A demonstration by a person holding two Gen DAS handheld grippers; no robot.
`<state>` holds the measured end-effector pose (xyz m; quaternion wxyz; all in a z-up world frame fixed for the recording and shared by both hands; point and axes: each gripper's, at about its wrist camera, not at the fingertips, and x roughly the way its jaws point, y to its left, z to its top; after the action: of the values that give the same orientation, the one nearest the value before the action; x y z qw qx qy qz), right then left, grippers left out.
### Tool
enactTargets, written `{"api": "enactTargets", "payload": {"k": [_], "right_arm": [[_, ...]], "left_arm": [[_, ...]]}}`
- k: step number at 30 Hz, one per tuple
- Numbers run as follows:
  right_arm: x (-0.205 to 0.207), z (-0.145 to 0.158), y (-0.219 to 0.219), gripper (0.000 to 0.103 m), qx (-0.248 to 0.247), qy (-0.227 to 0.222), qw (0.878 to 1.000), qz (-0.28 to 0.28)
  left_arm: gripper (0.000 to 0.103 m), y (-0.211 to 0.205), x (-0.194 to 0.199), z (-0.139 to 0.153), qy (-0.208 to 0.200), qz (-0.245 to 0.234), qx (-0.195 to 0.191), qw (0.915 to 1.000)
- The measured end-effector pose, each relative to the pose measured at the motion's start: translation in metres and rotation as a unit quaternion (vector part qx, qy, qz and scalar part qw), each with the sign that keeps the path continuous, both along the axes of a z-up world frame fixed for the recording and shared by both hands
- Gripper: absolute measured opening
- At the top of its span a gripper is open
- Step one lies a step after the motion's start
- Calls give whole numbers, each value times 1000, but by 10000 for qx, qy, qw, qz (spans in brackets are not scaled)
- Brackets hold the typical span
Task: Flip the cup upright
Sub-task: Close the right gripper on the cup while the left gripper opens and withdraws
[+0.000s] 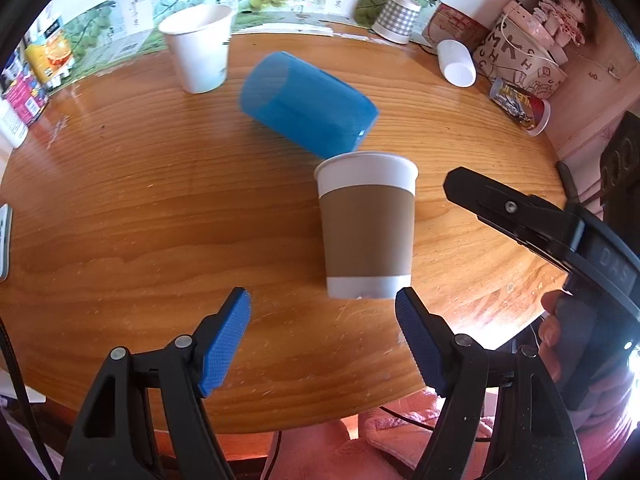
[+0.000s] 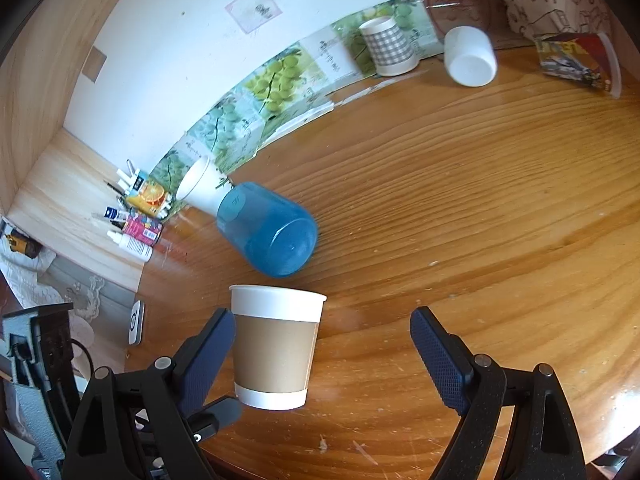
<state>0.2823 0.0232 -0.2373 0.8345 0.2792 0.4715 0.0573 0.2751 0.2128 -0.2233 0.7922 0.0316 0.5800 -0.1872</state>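
A white paper cup with a brown sleeve [image 1: 367, 226] stands upright on the round wooden table [image 1: 160, 200]; it also shows in the right wrist view [image 2: 275, 346]. A blue plastic cup [image 1: 306, 104] lies on its side just behind it, also in the right wrist view [image 2: 268, 229]. My left gripper [image 1: 323, 330] is open and empty, just in front of the sleeved cup. My right gripper [image 2: 323, 354] is open, and its left finger [image 2: 212, 354] is close beside the sleeved cup. The right gripper also shows at the right of the left wrist view [image 1: 520, 216].
A plain white paper cup [image 1: 198, 46] stands upright at the back left. A checkered cup [image 1: 397, 18] stands upside down at the back. A white cup [image 1: 456, 63] and a printed red cup [image 1: 520, 106] lie on their sides at the back right. A patterned bag [image 1: 516, 58] is there too.
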Motion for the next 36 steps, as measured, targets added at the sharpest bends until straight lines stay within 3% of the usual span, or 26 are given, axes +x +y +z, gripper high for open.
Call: {"api": "enactTargets", "payload": {"k": [17,27,36], "right_arm": [[40,-25,50,90,336,344,9974,535],[50,-33,49,89,254,461,9976,449],[52,-26,59,75,23,270,9978,598]], "left_arm": [[78,76,-7,1,126,1124,198,9934],[78,79,-7,-1,161,1103,268,9934],[78,81,-10,2,133,1119,237,9934]]}}
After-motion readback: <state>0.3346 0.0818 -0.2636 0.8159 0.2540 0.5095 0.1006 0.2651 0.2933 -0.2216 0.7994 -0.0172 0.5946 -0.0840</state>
